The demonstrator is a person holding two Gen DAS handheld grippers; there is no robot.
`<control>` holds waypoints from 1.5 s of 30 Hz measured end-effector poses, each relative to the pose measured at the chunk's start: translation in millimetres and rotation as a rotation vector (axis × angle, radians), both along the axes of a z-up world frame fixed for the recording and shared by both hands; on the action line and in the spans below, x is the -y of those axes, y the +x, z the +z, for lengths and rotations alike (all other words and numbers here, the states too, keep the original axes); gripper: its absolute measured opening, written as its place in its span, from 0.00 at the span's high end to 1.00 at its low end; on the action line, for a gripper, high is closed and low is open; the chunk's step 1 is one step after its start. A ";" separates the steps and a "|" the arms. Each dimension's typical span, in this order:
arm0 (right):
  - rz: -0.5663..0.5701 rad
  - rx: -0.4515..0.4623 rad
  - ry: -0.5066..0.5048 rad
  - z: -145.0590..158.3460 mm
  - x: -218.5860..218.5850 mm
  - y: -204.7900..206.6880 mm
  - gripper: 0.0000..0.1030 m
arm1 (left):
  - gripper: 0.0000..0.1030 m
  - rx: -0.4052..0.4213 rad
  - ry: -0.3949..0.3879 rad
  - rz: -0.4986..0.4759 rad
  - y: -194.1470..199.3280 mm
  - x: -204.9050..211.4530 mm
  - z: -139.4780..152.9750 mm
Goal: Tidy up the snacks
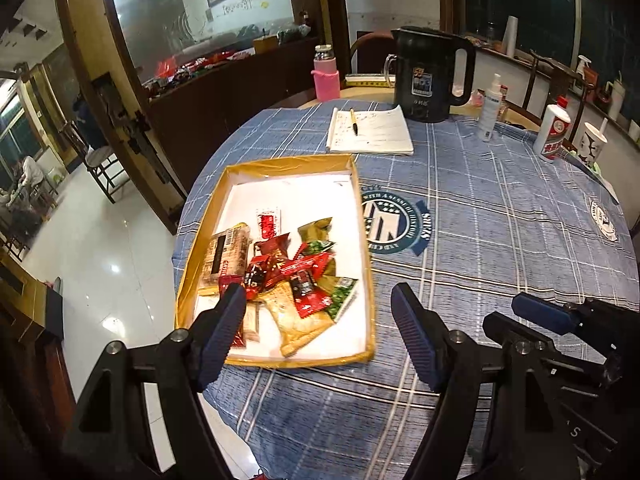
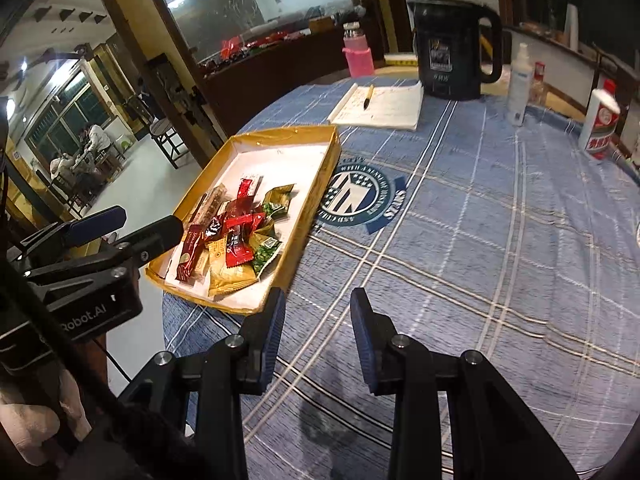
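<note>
Starting at my left, the shallow yellow box (image 1: 362, 216) sits near the table's edge on the blue checked cloth (image 1: 480, 240), and every snack packet I can find is inside it: a long brown bar (image 1: 226, 254) along the left wall, a heap of red packets (image 1: 280, 272) in the middle, green ones (image 1: 340, 300) at the right of the heap, and a gold packet (image 1: 298, 326) nearest me. My left gripper (image 1: 318, 334) hangs above the near end of the box with its fingers spread wide and nothing between them; the left fingertip (image 1: 224, 320) overlaps the heap only in view, and I can't tell that it touches anything. Moving right, the cloth beside the box shows just its printed badge (image 1: 394, 220), with no loose packets on it. My right gripper (image 2: 318, 336) hovers over that bare cloth, just right of the box's near corner, fingers moderately apart and empty. Farther back, a notepad (image 1: 372, 130) with a pen (image 1: 354, 122) lying on it, a pink bottle (image 1: 326, 76), a black kettle (image 1: 432, 76) and a white bottle (image 1: 554, 130) stand well apart from the box. Judging by this, the gathering looks done or nearly so; what may remain is tidying the jumbled heap, if sorting inside the box is wanted.
</note>
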State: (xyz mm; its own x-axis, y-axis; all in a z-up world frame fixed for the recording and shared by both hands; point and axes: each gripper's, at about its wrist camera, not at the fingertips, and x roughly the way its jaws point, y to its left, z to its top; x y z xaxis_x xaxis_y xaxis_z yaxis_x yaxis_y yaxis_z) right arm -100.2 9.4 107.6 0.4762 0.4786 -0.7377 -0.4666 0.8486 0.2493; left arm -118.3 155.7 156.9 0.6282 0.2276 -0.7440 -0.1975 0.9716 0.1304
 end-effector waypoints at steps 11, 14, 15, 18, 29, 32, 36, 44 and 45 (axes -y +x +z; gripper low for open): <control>0.016 0.057 0.002 8.3 28.3 -16.7 0.64 | 0.25 0.029 0.034 0.028 -15.5 35.4 12.0; 0.018 0.063 0.003 9.1 33.3 -19.1 0.64 | 0.25 0.032 0.040 0.026 -16.0 42.2 12.2; 0.018 0.064 0.004 9.4 35.0 -19.1 0.64 | 0.25 0.033 0.041 0.026 -16.6 44.0 12.2; 0.018 0.066 0.010 9.6 39.5 -20.5 0.63 | 0.25 0.036 0.052 0.024 -17.5 49.6 13.1; 0.065 0.101 0.033 16.6 29.8 -29.7 0.63 | 0.17 0.301 0.158 0.145 -57.0 49.1 53.7; 0.087 0.112 0.030 18.2 22.1 -33.3 0.63 | 0.14 0.330 0.176 0.186 -65.3 44.1 64.0; 0.114 0.123 0.024 18.8 13.8 -38.7 0.63 | 0.14 0.256 0.182 0.225 -61.7 36.9 56.5; 0.161 0.132 0.002 14.0 -2.1 -48.9 0.63 | 0.14 0.169 0.162 0.202 -64.7 37.6 33.1; 0.162 0.130 0.000 13.3 -3.3 -49.8 0.63 | 0.14 0.151 0.158 0.198 -62.9 37.4 30.4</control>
